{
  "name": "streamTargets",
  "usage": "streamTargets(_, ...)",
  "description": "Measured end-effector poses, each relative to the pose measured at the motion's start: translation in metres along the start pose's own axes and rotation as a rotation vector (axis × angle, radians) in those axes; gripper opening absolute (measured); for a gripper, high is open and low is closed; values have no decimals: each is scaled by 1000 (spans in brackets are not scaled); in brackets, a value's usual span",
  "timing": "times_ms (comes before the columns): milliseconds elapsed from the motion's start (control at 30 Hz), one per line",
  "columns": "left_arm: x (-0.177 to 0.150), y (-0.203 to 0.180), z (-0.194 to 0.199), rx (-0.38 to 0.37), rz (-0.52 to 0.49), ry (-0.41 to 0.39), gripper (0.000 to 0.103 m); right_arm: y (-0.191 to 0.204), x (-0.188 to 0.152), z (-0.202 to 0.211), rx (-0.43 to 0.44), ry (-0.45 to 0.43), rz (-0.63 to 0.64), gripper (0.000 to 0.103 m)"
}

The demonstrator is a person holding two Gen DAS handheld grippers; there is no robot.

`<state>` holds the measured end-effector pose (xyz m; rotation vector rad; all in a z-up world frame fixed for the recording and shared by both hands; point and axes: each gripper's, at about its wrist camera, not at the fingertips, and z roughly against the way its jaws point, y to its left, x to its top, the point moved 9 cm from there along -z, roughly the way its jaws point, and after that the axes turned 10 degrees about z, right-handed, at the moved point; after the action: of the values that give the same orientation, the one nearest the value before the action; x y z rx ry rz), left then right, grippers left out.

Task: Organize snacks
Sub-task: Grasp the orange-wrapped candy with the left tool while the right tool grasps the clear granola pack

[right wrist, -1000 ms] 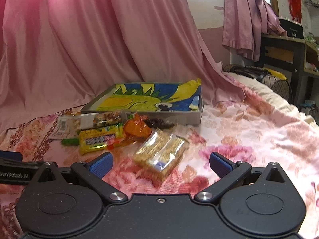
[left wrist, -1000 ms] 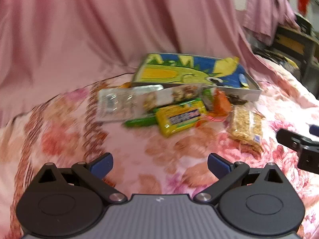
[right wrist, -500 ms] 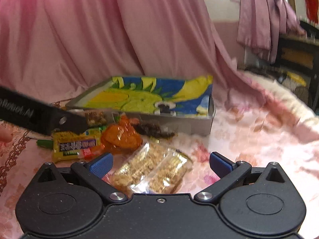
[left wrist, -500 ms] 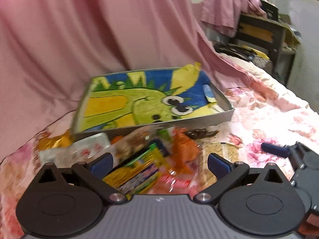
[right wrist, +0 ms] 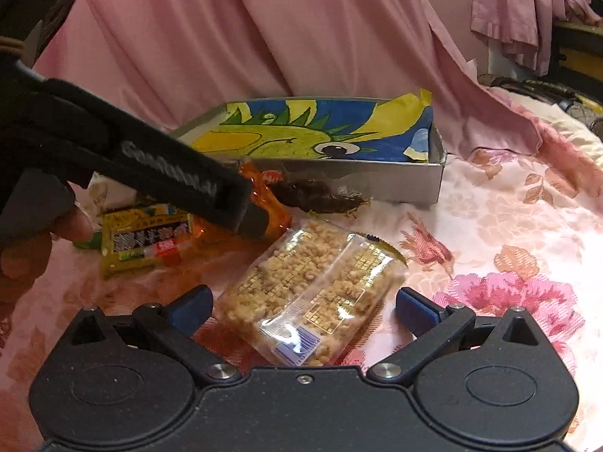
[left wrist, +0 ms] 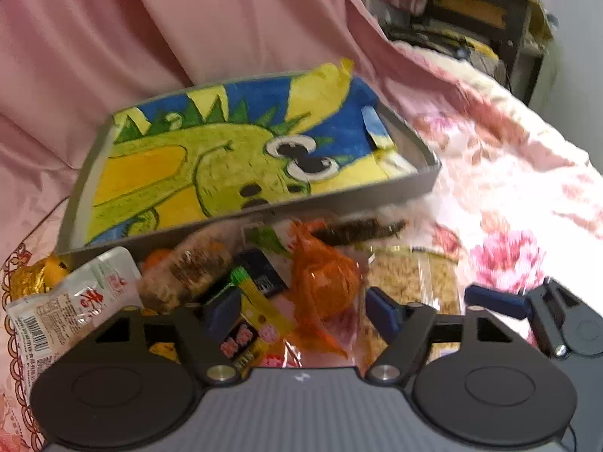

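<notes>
A shallow grey box (left wrist: 414, 182) lined with a green-and-yellow cartoon drawing (right wrist: 377, 182) lies on the floral bedspread. Several snack packs are heaped at its front wall. My left gripper (left wrist: 303, 310) is open, its fingers on either side of an orange wrapper (left wrist: 324, 282) and over a yellow pack (left wrist: 256, 324). My right gripper (right wrist: 301, 307) is open, its fingers on either side of a clear pack of puffed-grain bars (right wrist: 312, 293). The left gripper also shows in the right wrist view (right wrist: 241, 211), low over the orange wrapper (right wrist: 277, 203).
A white sachet (left wrist: 71, 301) and a gold wrapper (left wrist: 28, 275) lie at the left of the heap. A dark dried snack (right wrist: 316, 196) lies against the box wall. Pink drapery (right wrist: 264, 37) hangs behind. Dark furniture (left wrist: 486, 11) stands at the far right.
My left gripper has moved forward and down into the snack heap, over the orange wrapper. My right gripper has moved closer to the grain-bar pack. Both stay open.
</notes>
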<state>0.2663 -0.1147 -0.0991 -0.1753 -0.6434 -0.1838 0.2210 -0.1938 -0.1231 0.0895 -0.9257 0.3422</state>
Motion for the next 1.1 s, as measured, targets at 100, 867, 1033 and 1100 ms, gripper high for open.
streamTargets(100,-2,-2,-4,9,-16,10,59,2,-1,1,-7,-1,0,102)
streamTargets(867,-12,3,7,-23,89,29,35,-2,0,3,-8,1,-82,87)
streamTargets(1033,-18,8,19,-14,114,23,35,1,-4,1,2,2,-74,97)
streamTargets(1100,-21,10,23,-11,133,19,35,2,-6,-4,-1,5,-71,99)
